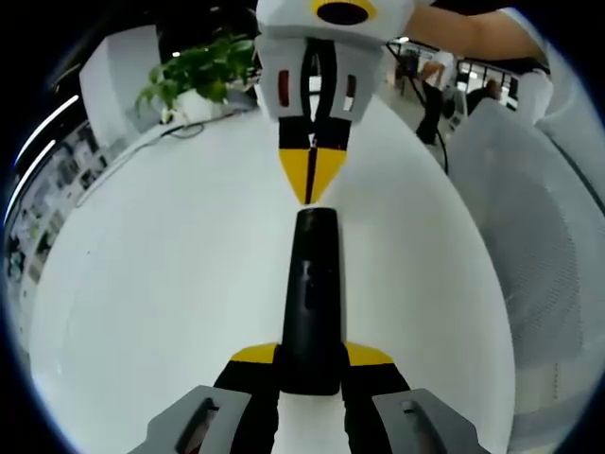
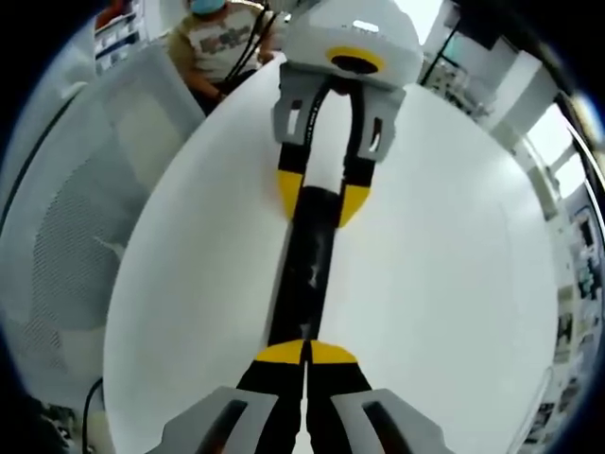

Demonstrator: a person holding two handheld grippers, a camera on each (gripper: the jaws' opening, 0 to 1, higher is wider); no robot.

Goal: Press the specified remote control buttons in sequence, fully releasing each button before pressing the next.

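The remote control (image 1: 312, 303) looks like smooth, slightly glossy black plastic. Beneath it, the bench (image 1: 170, 265) is a smooth matt white. Beside the bench, a chair back (image 1: 539, 255) is pale mesh fabric.

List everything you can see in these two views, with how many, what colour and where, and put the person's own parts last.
remote control: one, black, lying on the table between the two grippers
table: one, white, under the remote control
potted plant: one, green, at the far edge of the table in the left gripper view
mesh chair: one, white, beside the table
seated person: one, light shirt, beyond the table in the right gripper view
left gripper: one, grey with yellow-tipped fingers, shut on one end of the remote control
right gripper: one, same colours, fingers together at the other end of the remote control
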